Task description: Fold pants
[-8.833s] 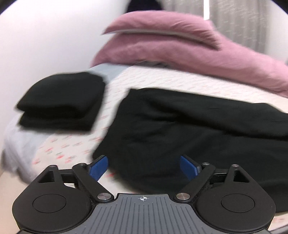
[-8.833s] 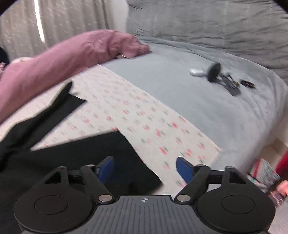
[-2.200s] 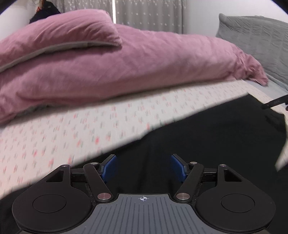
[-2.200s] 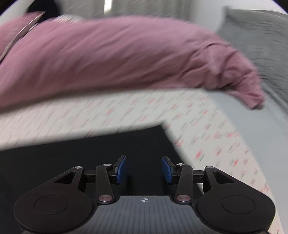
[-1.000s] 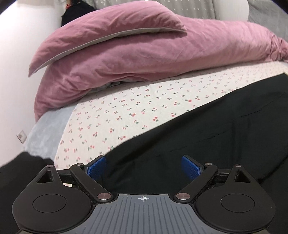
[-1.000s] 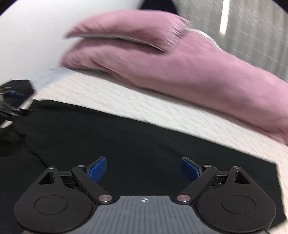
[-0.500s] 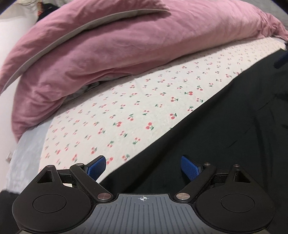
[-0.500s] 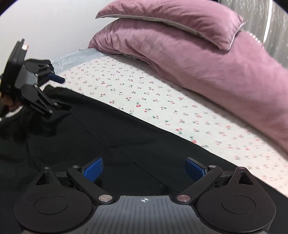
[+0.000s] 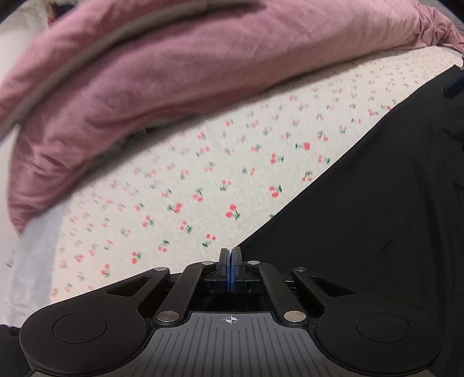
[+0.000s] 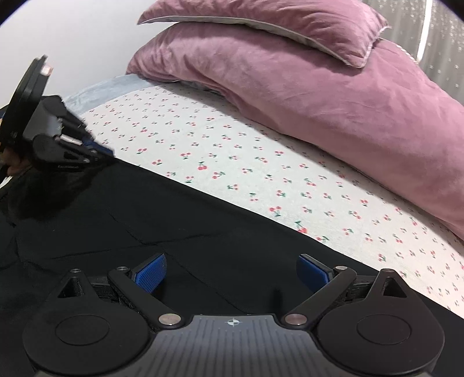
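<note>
Black pants (image 9: 377, 208) lie spread flat on a cherry-print sheet (image 9: 203, 174). My left gripper (image 9: 231, 255) is shut at the far corner edge of the pants, pinching the black fabric there. In the right wrist view the left gripper (image 10: 98, 152) shows at the far left on that pants corner. My right gripper (image 10: 232, 271) is open, its blue pads (image 10: 150, 272) low over the pants (image 10: 145, 217) near their far edge.
A pink duvet (image 10: 333, 101) with a pink pillow (image 10: 275, 26) on top runs along the far side of the bed. A pale blue sheet (image 10: 101, 90) and a white wall lie at the far left. Curtains (image 10: 440, 37) hang at the right.
My left gripper has dropped to the pants' corner and closed from open. My right gripper has come lower and nearer the pants, still open.
</note>
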Demonstrator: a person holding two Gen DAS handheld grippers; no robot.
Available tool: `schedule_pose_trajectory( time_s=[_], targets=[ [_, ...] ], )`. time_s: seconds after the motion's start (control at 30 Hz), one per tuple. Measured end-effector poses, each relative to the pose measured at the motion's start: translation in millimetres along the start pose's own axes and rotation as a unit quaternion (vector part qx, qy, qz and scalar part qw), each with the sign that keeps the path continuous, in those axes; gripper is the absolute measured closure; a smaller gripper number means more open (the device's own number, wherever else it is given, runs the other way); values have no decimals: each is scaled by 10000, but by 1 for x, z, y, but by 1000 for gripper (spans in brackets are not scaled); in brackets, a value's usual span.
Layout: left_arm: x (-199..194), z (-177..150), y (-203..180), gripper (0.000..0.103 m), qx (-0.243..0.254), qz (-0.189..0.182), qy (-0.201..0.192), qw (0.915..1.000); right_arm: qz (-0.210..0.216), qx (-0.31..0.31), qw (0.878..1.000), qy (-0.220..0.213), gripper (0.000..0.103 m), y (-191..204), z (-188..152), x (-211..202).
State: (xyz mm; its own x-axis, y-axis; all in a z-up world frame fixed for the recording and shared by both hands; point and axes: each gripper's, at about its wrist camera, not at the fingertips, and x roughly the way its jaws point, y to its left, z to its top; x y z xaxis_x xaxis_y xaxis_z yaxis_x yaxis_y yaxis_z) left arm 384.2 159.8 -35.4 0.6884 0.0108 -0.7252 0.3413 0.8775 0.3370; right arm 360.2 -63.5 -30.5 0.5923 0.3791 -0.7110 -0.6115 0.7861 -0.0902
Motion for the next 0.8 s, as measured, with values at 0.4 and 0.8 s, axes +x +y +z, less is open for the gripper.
schedule_pose_trajectory(
  time_s=[0.4,0.8],
  targets=[
    [-126,-52,-42,103,-476,172,-1103,9926,-479,1172,9920,-31,7,-35,-35,-62],
    [-170,-129,-93,103,-1572,-987,-438,9816,-391,3801,9218,-650,15,-113,-129,-117]
  ],
)
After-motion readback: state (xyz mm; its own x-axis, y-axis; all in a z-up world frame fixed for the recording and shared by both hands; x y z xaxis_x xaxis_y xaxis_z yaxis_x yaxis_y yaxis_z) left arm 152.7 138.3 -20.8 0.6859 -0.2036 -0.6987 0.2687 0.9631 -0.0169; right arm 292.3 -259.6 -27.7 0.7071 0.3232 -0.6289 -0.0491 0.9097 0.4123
